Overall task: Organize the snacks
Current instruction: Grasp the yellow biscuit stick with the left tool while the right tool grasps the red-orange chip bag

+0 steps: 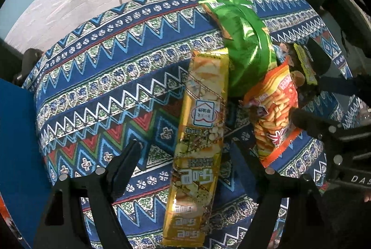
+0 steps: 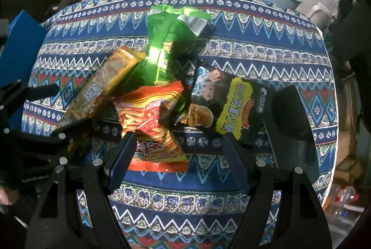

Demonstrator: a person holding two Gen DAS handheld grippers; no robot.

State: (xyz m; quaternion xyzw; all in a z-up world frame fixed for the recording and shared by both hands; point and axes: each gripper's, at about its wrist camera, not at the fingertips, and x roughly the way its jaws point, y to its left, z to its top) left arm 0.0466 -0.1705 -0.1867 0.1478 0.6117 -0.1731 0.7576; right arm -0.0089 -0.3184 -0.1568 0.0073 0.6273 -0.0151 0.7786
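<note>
Left wrist view: our left claw [image 1: 185,156] gapes over the yellow pack [image 1: 199,133]; right claw [image 2: 178,144] open, empty; snacks heaped mid-worktop [image 2: 231,214], nothing sorted yet

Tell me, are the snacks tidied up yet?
Not yet. Nothing looks sorted: the gold packet, green bag, orange bag and black bag lie overlapping in a heap on the patterned cloth. Both grippers are open and empty, the left gripper around the gold packet, the right gripper by the orange bag. All the sorting is left.
</note>
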